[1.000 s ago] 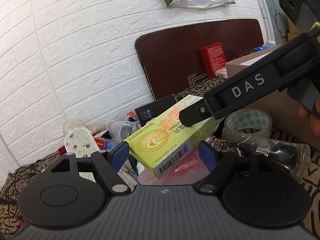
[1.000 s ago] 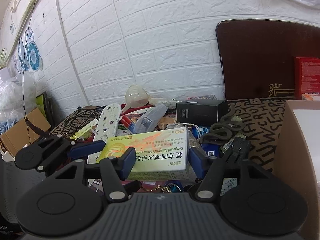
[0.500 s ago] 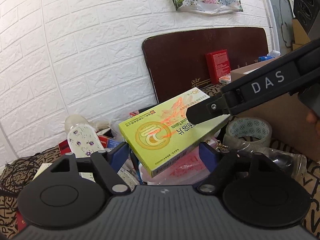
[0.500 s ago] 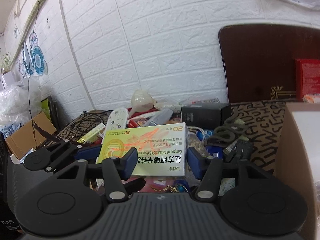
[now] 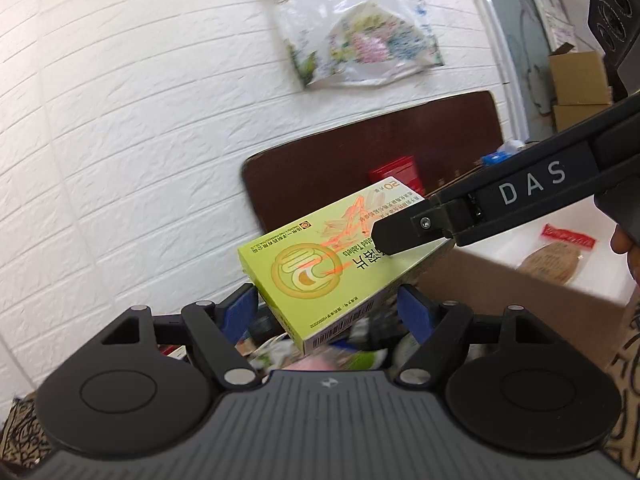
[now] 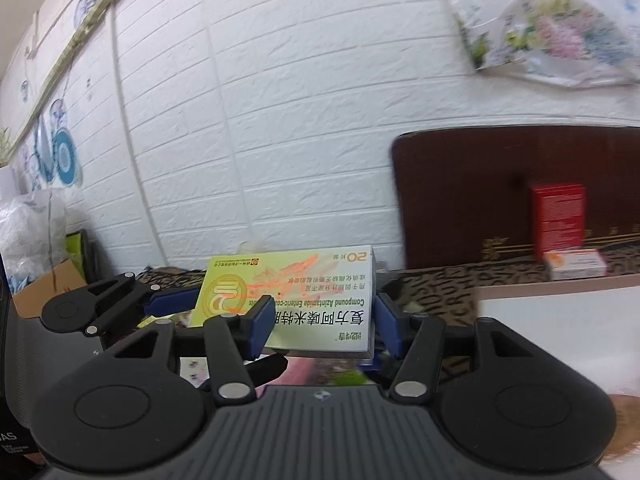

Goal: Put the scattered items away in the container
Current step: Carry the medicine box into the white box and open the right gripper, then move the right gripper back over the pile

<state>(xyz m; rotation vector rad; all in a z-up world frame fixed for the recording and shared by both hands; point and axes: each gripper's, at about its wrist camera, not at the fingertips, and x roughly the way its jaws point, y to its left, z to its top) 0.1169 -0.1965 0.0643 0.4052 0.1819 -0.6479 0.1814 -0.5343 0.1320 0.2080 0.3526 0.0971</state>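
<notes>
A yellow-green tablet box (image 5: 336, 264) is held up in the air between both grippers. My left gripper (image 5: 328, 308) has its blue pads against the box's two ends and is shut on it. My right gripper (image 6: 320, 320) is shut on the same box (image 6: 296, 296), one finger over its top face and one under it; that upper finger shows in the left wrist view (image 5: 424, 228). The cardboard container (image 5: 500, 300) lies to the right, below the box, with a snack packet (image 5: 552, 260) inside. Its white inner wall shows in the right wrist view (image 6: 560, 320).
A white brick wall is behind. A dark wooden board (image 6: 500, 192) leans on it with a red box (image 6: 558, 216) and a small white-orange box (image 6: 576, 264) in front. The blurred pile of items (image 5: 320, 352) lies below the left gripper. The left gripper also shows at left (image 6: 112, 304).
Both grippers have lifted the tablet box up off the pile and carried it right, toward the cardboard container. The pile has dropped low in both views.
</notes>
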